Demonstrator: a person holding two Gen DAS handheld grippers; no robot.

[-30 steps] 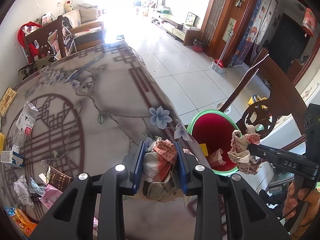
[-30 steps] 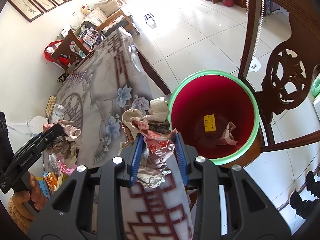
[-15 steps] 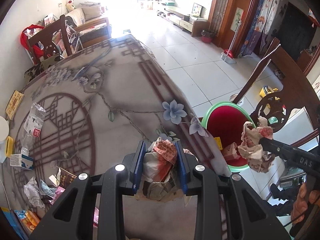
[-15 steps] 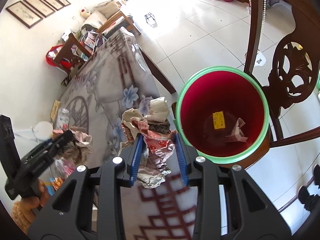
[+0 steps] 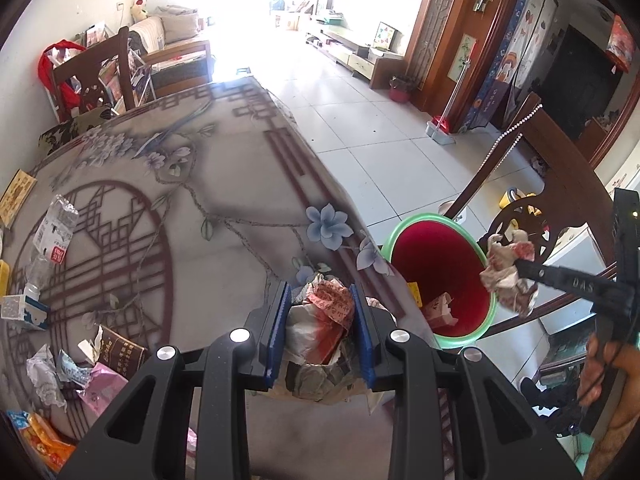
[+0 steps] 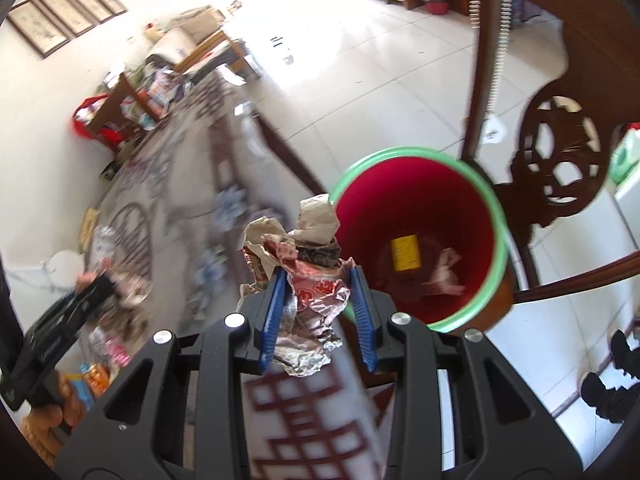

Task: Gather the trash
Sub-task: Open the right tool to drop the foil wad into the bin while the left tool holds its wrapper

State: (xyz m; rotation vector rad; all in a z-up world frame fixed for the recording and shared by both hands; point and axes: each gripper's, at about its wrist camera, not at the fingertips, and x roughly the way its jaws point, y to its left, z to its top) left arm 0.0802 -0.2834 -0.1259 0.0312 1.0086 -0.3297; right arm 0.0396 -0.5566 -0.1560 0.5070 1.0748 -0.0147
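Observation:
My left gripper (image 5: pixel 320 322) is shut on a crumpled red-and-white wrapper (image 5: pixel 326 320) above the table's near right edge. My right gripper (image 6: pixel 318 308) is shut on a second crumpled red-and-white wrapper (image 6: pixel 308 276); in the left wrist view this wrapper (image 5: pixel 506 270) hangs at the far rim of the bin. The red bin with a green rim (image 5: pixel 440 276) stands on the floor beside the table and also shows in the right wrist view (image 6: pixel 416 216). It holds a yellow tag (image 6: pixel 405 253) and a scrap of paper (image 6: pixel 442 274).
The table with a floral cloth (image 5: pixel 180 208) carries a crushed plastic bottle (image 5: pixel 50 240), a small carton (image 5: pixel 22 312) and several wrappers (image 5: pixel 92 368) at its left. A carved wooden chair (image 5: pixel 552 184) stands right behind the bin. Tiled floor (image 5: pixel 380 140) lies beyond.
My right gripper has carried its wrapper right, from the bin's near side to its far rim in the left view. The left gripper has pulled back slightly, keeping its wrapper.

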